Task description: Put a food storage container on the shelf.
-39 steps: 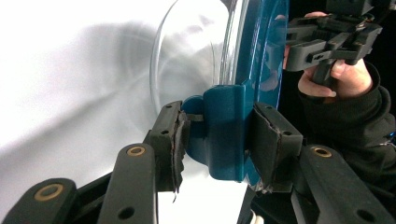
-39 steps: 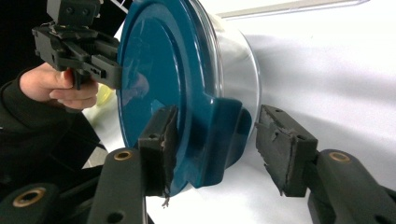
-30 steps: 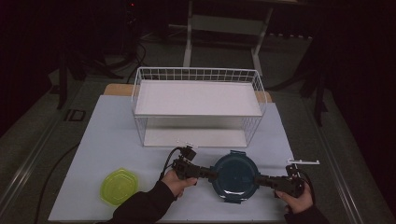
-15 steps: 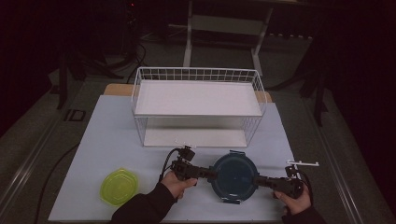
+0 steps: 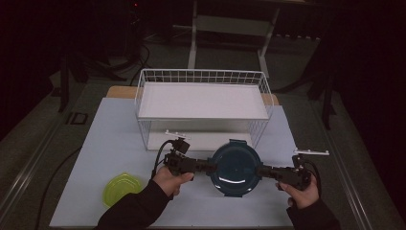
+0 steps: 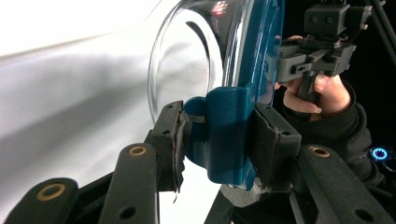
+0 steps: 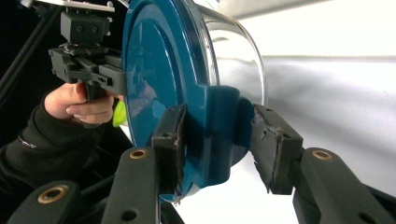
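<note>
A round clear glass container with a dark teal lid [image 5: 234, 165] hangs level just above the white table top, held from both sides. My left gripper [image 5: 210, 167] is shut on the lid's left clip. My right gripper [image 5: 261, 171] is shut on the opposite clip. In the left gripper view the jaws [image 6: 217, 140] squeeze the teal clip [image 6: 226, 135], with the glass bowl [image 6: 187, 60] beyond and the other hand's gripper [image 6: 322, 46] behind it. In the right gripper view the pads [image 7: 217, 135] clamp the clip of the lid [image 7: 159, 70], with the left gripper [image 7: 88, 65] past it.
A white wire basket [image 5: 203, 100] with a white shelf board stands at the back middle of the table, just behind the container. A small yellow-green lidded tub [image 5: 122, 188] sits at the front left. The white table cover [image 5: 115, 139] lies bare at the left.
Both hands have lifted the container a little off the table, keeping their grips on its two clips. The basket and the yellow-green tub have not moved.
</note>
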Tool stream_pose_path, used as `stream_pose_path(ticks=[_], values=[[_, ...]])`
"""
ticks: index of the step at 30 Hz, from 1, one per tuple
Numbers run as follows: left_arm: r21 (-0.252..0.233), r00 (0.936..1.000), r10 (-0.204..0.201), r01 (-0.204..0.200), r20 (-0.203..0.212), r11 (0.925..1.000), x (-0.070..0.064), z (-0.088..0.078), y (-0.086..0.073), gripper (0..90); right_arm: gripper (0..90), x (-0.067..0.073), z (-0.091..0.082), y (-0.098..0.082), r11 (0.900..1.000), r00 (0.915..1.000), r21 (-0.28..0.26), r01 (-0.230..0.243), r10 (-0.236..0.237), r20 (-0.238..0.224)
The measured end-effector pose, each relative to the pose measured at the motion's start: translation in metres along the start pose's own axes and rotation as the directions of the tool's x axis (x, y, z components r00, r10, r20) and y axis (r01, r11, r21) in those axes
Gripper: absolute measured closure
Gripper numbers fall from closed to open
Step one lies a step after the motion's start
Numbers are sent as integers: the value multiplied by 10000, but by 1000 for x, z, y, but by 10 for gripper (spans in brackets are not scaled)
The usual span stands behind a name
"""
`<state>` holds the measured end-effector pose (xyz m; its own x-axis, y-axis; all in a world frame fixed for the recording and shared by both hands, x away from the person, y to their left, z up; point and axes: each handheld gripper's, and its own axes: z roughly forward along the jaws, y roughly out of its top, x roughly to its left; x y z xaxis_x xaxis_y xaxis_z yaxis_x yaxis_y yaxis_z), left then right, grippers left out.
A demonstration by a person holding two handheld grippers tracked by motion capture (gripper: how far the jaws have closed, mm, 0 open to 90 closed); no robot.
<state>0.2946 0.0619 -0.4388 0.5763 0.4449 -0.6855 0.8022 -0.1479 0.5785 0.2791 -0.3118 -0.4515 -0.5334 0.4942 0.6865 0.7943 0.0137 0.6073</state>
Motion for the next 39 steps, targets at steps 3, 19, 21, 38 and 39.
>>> stream_pose_path(ticks=[3,19,21,38,39], values=[[-264,9999,87,-89,-77,9996,-3,-11,6,569,566,7,4,11,9998,9997,53,206,-205,-91],[-1506,9983,417,-473,-401,9875,-22,-68,49,572,567,48,19,79,9928,9929,-521,1076,-1099,-452],[-1683,9979,464,-535,-457,9843,-23,-75,56,572,567,53,22,92,9919,9920,-604,1117,-1148,-520],[-2288,9964,145,-333,-833,9729,0,-106,91,566,567,64,58,149,9943,9948,-558,911,-935,-410],[-2293,9966,77,-264,-822,9730,4,-107,93,566,567,64,60,151,9947,9953,-550,869,-890,-370]])
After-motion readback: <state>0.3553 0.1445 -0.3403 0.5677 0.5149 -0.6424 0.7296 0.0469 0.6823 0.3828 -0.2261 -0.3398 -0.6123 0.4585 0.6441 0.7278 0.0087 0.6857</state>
